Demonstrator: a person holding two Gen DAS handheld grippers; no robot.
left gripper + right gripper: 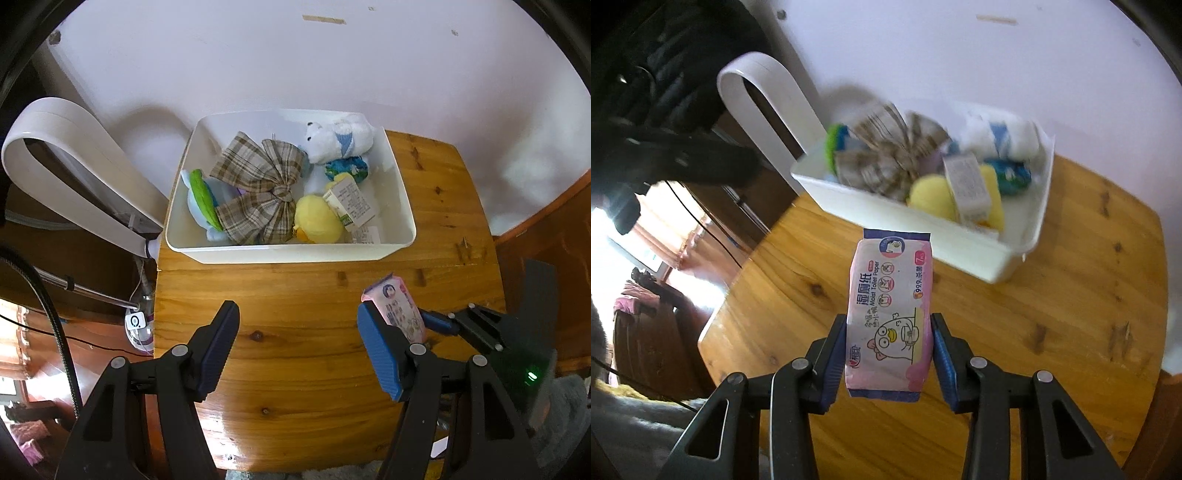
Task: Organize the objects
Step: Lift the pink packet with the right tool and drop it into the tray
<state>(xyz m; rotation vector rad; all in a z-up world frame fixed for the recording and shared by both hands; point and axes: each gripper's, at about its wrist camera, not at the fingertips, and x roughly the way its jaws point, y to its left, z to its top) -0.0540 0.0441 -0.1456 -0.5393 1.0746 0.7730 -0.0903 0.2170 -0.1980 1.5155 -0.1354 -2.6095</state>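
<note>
- The wooden table (295,369) carries everything, its far edge against a pale wall
- A white bin (400,206) sits at the far side of the table, holding a plaid fabric bow (258,192), a white plush bear (340,138), a yellow plush (317,221) and a small carton (351,203)
- The left hand-held gripper (299,354) hangs over the near part of the table with its jaws well apart and nothing between them
- The right hand-held gripper (889,360) is clamped on the lower sides of a pink wet-wipes pack (890,314), which stands upright between the blue pads, clear of the table and near of the bin
- In the left wrist view the pack shows just right of the left hand-held gripper's right finger
</note>
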